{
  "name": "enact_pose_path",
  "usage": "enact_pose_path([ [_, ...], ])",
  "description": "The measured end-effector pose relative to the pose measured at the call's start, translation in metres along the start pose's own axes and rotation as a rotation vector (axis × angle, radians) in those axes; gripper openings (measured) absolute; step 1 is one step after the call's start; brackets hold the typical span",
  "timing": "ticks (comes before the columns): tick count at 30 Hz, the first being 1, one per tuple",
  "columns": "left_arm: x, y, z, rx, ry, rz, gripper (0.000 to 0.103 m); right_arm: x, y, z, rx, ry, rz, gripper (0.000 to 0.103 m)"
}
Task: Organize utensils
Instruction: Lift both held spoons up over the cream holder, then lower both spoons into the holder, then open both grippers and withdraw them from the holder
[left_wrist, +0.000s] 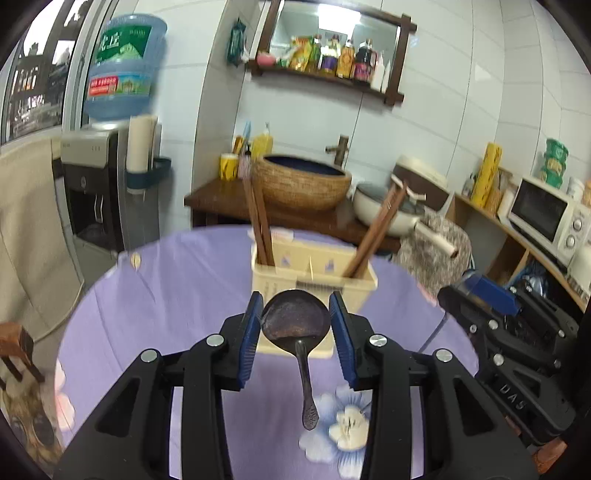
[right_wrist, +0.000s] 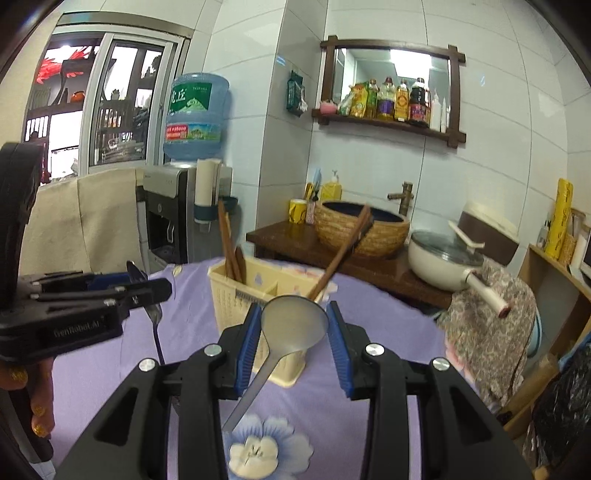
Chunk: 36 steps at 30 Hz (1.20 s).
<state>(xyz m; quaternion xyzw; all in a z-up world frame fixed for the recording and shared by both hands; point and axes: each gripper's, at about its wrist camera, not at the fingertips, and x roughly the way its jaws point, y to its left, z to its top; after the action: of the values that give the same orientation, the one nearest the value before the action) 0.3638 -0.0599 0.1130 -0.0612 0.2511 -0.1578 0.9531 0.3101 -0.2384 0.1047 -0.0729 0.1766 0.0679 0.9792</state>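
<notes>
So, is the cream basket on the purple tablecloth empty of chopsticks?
No, the cream basket holds brown chopsticks standing in its left and right compartments.

Bare purple desk (left_wrist: 177, 295) is lying open on both sides of the cream utensil basket (left_wrist: 314, 280). Chopsticks (left_wrist: 260, 225) are standing up in its left compartment and another pair (left_wrist: 376, 229) is leaning out of the right, leaving the middle compartment (right_wrist: 291, 282) clear from above.
</notes>
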Motion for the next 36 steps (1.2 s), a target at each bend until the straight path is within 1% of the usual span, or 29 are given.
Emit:
enact_pose_path([
  [2, -0.003, 0.000, 0.025, -0.010, -0.029, -0.018, 0.037, 0.004, -0.004, 0.020, -0.004, -0.032, -0.013, 0.035],
  [4, -0.003, 0.001, 0.058, -0.029, -0.067, -0.040, 0.037, 0.010, -0.009, 0.045, -0.005, -0.067, -0.034, 0.035],
  [6, 0.002, 0.001, 0.086, -0.043, -0.095, -0.038, 0.037, 0.016, -0.012, 0.067, -0.001, -0.095, -0.058, 0.036],
  [8, 0.009, 0.001, 0.106, -0.050, -0.133, -0.006, 0.037, 0.028, -0.017, 0.088, -0.006, -0.128, -0.098, 0.036],
  [9, 0.018, 0.000, 0.116, -0.049, -0.140, 0.012, 0.037, 0.035, -0.019, 0.096, 0.000, -0.133, -0.110, 0.035],
  [11, 0.033, 0.001, 0.122, -0.054, -0.130, 0.028, 0.037, 0.049, -0.021, 0.101, 0.004, -0.126, -0.125, 0.035],
  [13, 0.054, 0.000, 0.118, -0.040, -0.109, 0.056, 0.037, 0.065, -0.020, 0.099, -0.004, -0.108, -0.143, 0.035],
  [15, 0.071, 0.002, 0.109, -0.025, -0.091, 0.087, 0.037, 0.082, -0.019, 0.090, -0.014, -0.082, -0.149, 0.035],
  [20, 0.102, 0.008, 0.079, -0.028, -0.050, 0.093, 0.037, 0.105, -0.012, 0.062, -0.011, -0.030, -0.146, 0.035],
  [28, 0.128, 0.012, 0.043, 0.002, -0.008, 0.109, 0.037, 0.130, -0.001, 0.027, -0.015, 0.021, -0.138, 0.035],
  [34, 0.135, 0.011, 0.028, 0.042, 0.002, 0.092, 0.038, 0.140, 0.003, 0.009, -0.009, 0.052, -0.110, 0.035],
  [36, 0.136, 0.011, 0.025, 0.050, 0.008, 0.088, 0.038, 0.140, 0.004, 0.007, -0.011, 0.046, -0.110, 0.036],
])
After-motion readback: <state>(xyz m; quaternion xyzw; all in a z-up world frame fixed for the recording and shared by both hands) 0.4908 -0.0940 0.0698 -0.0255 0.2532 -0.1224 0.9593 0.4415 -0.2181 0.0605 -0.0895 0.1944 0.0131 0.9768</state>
